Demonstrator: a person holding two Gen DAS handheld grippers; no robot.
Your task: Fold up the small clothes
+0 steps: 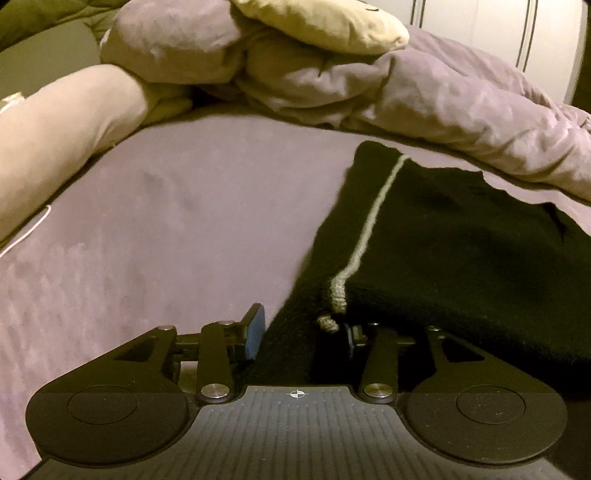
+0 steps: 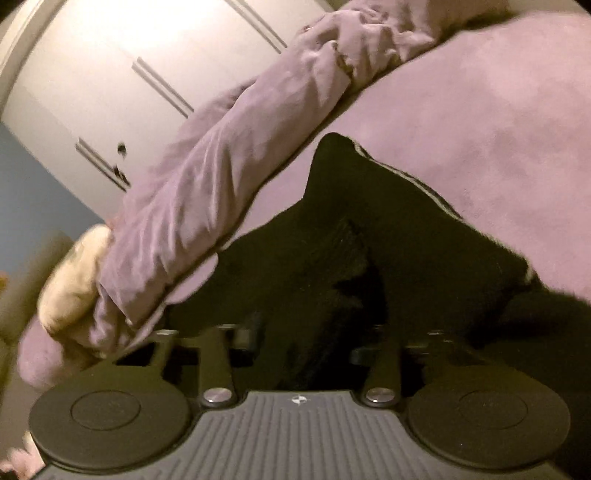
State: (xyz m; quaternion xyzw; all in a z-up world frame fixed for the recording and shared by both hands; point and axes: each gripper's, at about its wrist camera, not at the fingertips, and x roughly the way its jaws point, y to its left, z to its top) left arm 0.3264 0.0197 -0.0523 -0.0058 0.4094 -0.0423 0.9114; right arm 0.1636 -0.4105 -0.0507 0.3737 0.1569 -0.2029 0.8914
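A black garment [image 1: 436,236] with a thin white stripe lies on a lilac bed sheet [image 1: 166,229]. In the left wrist view my left gripper [image 1: 301,334] has black cloth bunched between its blue-padded fingers [image 1: 255,334]; the jaws stand a cloth's width apart, closed on its near edge. In the right wrist view the same black garment [image 2: 369,251] fills the centre and covers my right gripper [image 2: 303,343]. Its fingers are mostly hidden in the dark cloth, which passes between them.
A crumpled lilac duvet [image 1: 424,96] is heaped along the far side of the bed, with a cream pillow [image 1: 321,22] on top and a pale pillow [image 1: 62,125] at left. A white wardrobe [image 2: 122,62] stands beyond the bed.
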